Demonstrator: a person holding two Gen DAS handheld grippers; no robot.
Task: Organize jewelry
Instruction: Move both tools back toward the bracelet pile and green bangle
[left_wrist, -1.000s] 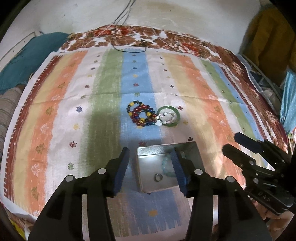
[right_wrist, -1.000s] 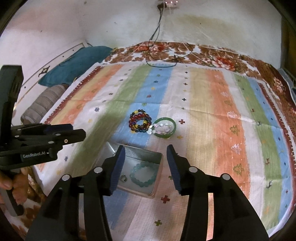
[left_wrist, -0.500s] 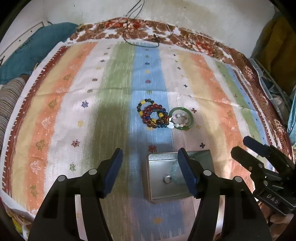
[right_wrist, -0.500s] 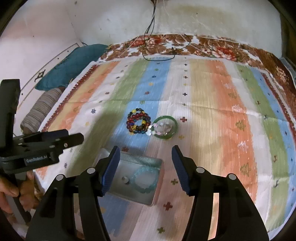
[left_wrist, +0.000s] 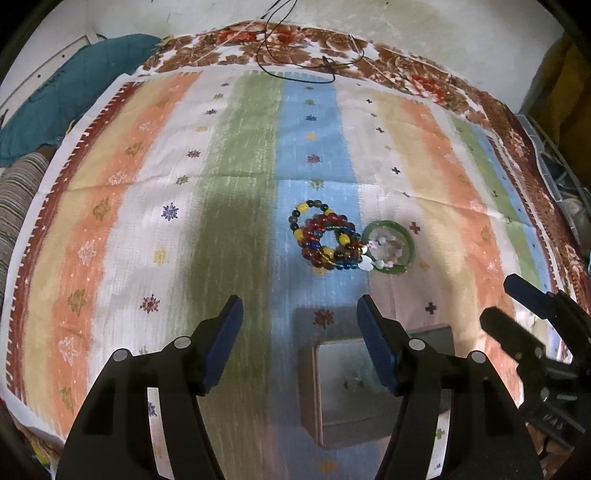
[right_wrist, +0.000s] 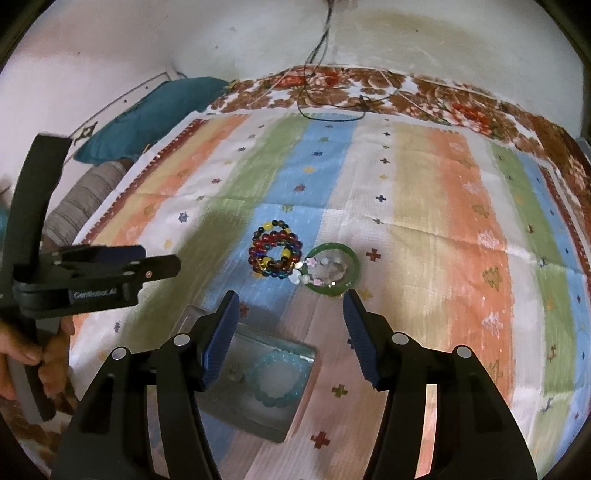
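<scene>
Starting at the left, a hand (right_wrist: 26, 363) is seen holding the left tongs (left_wrist: 297, 317), whose blue pads stand apart with nothing between them, above the striped cloth (left_wrist: 243, 155) on the bed. Further right, a pile of coloured bead bracelets (left_wrist: 323, 236) is laid on the blue stripe, touching a green bangle (left_wrist: 389, 245) with pale beads inside. Near them a metal tin (right_wrist: 258, 373) is placed, in which a light blue bracelet (right_wrist: 279, 374) is kept. The right tongs (right_wrist: 288, 321) are also held apart, empty.
</scene>
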